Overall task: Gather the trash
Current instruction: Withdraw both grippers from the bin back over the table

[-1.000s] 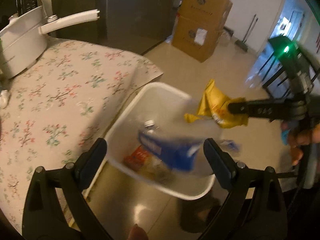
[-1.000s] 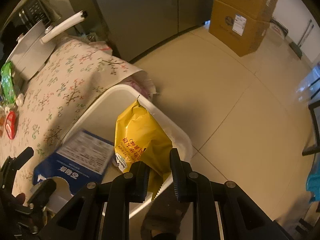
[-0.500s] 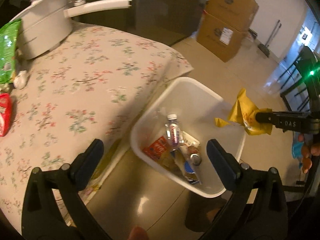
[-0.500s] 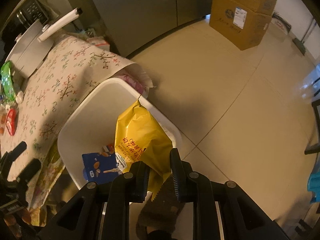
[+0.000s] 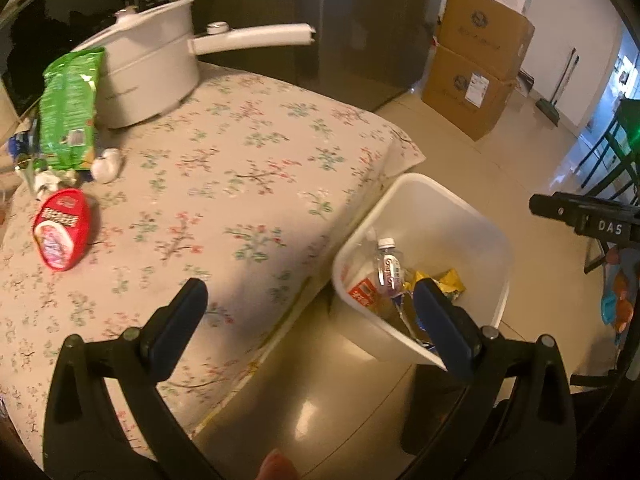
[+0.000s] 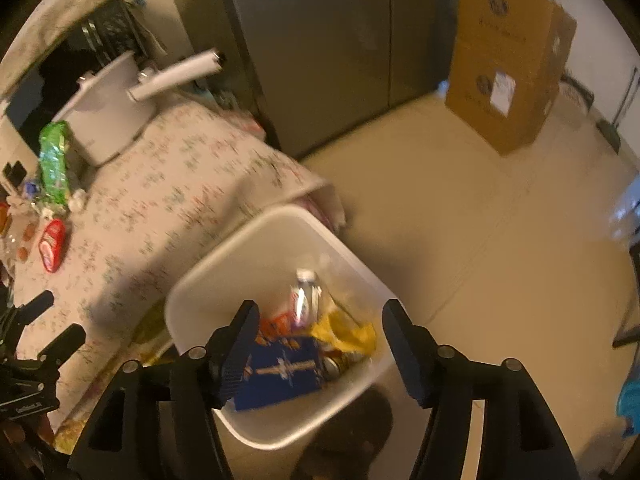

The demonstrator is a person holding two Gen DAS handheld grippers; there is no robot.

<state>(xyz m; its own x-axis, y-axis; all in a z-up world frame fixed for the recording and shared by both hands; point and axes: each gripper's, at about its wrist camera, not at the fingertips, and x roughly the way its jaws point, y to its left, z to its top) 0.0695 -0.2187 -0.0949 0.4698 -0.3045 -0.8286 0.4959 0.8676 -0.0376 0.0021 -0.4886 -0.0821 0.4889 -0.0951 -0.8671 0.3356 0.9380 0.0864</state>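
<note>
The right tongs have just been opening, nothing between their fingers, over the white bin. Inside lie a yellow wrapper, blue box and plastic bottle. The floral tabletop stands left.

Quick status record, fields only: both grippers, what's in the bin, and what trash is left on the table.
left gripper: open, empty
right gripper: open, jaws just opened, nothing between them
bin: on the floor beside the table
in bin: yellow bag, blue box, bottle
left on table: green bag, red packet
</note>
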